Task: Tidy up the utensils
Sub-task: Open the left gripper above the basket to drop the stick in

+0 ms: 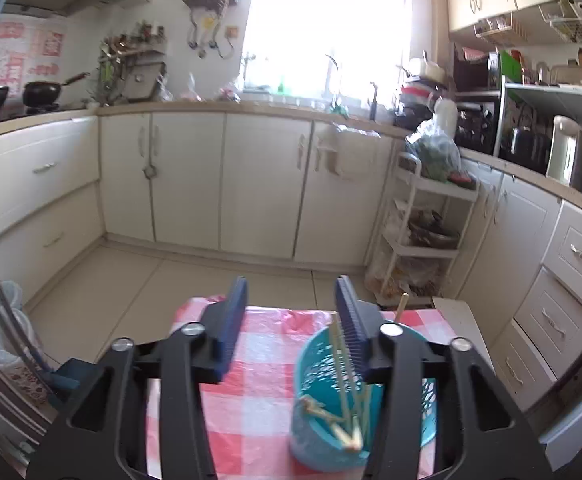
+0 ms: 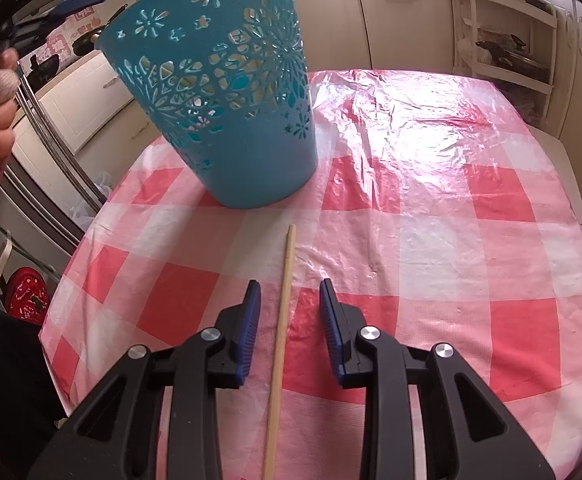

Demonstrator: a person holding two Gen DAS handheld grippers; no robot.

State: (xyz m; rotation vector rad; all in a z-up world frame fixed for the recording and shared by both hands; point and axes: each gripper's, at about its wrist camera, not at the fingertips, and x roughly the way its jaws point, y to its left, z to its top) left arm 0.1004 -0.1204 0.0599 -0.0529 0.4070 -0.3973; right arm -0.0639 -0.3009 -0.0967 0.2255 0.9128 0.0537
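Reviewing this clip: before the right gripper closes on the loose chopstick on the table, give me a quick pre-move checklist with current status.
1. Chopstick lies between the right gripper's pads: ok.
2. Right jaws open, not yet pressing the stick: ok.
3. Chopstick flat on the checked tablecloth, nothing on top of it: ok.
4. Blue basket upright, apart from the stick: ok.
5. Left gripper open and holding nothing above the basket, chopsticks already inside it: ok.
6. Pads centred along the stick's length: cannot tell, its near end runs out of view.
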